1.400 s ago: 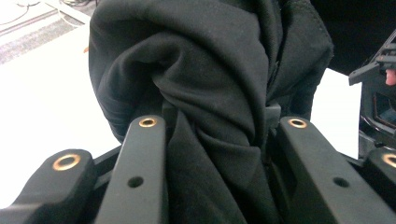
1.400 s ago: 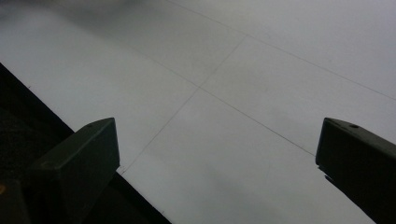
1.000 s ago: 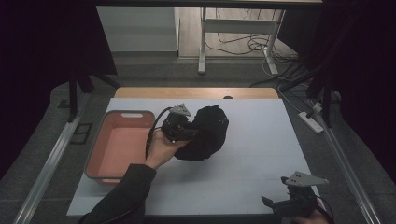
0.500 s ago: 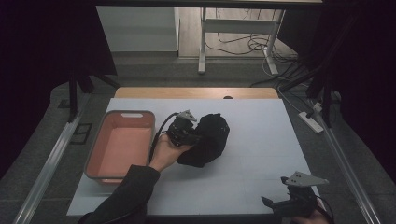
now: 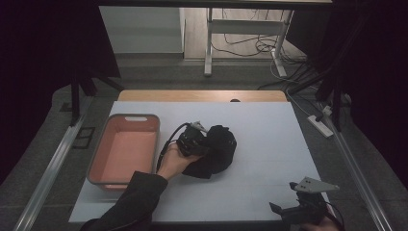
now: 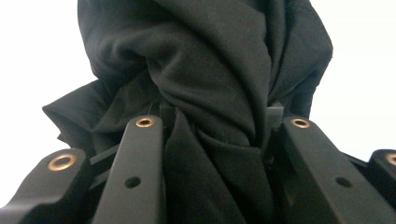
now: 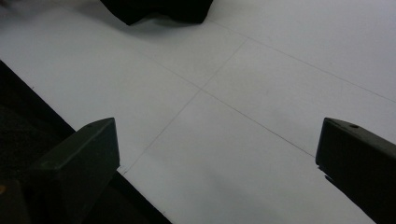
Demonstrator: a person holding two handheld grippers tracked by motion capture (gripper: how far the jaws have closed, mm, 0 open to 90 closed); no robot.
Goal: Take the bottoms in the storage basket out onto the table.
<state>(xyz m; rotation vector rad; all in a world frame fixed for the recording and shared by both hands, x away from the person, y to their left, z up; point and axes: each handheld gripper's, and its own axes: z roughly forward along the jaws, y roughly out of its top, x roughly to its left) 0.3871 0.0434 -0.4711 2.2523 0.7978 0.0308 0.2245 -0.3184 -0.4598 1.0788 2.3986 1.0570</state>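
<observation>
Cloth gripped, tray not yet filled

Cloth [image 5: 219, 151] bunched at mid-table, just right of the pink tray [image 5: 103, 166], pinched in the closed left gripper [image 5: 192, 142] with folds squeezed between its jaws. Pickup apparently done; carrying over and dropping into the tray likely left. Right gripper [image 5: 300, 209] idle at the near right corner of the white table [image 5: 269, 125], jaws wide, holding nothing.

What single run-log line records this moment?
left gripper: shut on black cloth | right gripper: open, idle | pink tray: empty
</observation>
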